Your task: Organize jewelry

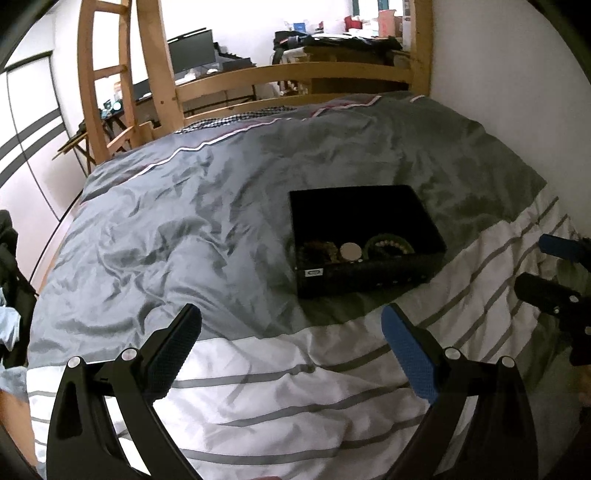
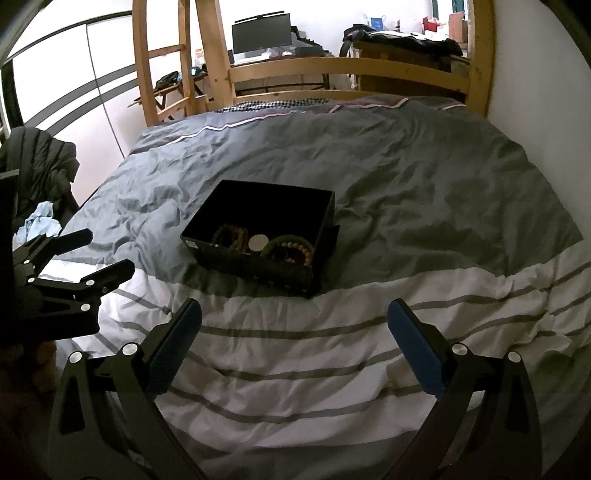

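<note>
Both grippers stand wide open and hold nothing. Left gripper (image 1: 291, 325) hovers above the white striped part of the duvet (image 1: 207, 229), its black pad and blue pad well apart. Right gripper (image 2: 293, 317) hovers likewise over the striped band, fingers spread.

Black jewelry box (image 1: 364, 275), lid off, rests on the grey part of the duvet, ahead of both grippers and apart from them. Inside, crowded against its near wall: dark beaded bracelets (image 2: 231, 236), a round pale disc (image 2: 258, 242), a green bangle (image 2: 275, 244) and a string of pale beads (image 2: 297, 248). The box's far half shows only dark lining.

Nothing lies between either gripper and the box. Beyond the bed: wooden bed frame (image 2: 351, 72), ladder (image 1: 107, 74), monitor (image 2: 260, 35) on a desk. A dark jacket (image 2: 40, 166) sits at the bed's left side.
</note>
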Demonstrator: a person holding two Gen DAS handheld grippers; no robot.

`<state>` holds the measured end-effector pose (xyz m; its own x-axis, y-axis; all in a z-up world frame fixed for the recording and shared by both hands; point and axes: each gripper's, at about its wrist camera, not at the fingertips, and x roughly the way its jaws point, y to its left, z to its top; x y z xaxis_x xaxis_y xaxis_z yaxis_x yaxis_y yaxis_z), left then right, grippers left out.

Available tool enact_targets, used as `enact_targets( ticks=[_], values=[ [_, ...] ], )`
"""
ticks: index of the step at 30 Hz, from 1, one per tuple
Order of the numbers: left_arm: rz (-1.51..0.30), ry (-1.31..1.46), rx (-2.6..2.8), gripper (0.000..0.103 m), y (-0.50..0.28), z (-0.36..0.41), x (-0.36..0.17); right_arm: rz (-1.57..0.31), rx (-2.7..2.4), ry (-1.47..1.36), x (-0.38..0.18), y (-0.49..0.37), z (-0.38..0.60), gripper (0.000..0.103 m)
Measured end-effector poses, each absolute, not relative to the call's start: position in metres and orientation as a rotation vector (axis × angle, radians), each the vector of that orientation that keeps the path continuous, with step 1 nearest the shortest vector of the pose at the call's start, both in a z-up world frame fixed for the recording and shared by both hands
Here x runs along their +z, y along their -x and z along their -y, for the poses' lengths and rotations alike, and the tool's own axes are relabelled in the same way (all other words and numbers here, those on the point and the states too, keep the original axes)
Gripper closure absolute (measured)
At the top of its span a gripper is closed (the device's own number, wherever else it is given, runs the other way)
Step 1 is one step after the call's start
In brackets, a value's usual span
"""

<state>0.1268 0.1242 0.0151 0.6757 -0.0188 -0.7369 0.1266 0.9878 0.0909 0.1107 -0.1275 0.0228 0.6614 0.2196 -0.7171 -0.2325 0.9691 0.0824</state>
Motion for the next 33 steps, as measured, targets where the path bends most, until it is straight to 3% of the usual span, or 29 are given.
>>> enact_targets(
  ticks=[33],
  values=[
    [-0.864, -0.174, -0.07, 0.007, -0.1262, -0.1168, 0.0073, -0.822, 0.263, 0.022, 0.0164, -0.1115, 0.125, 0.004]
  ],
)
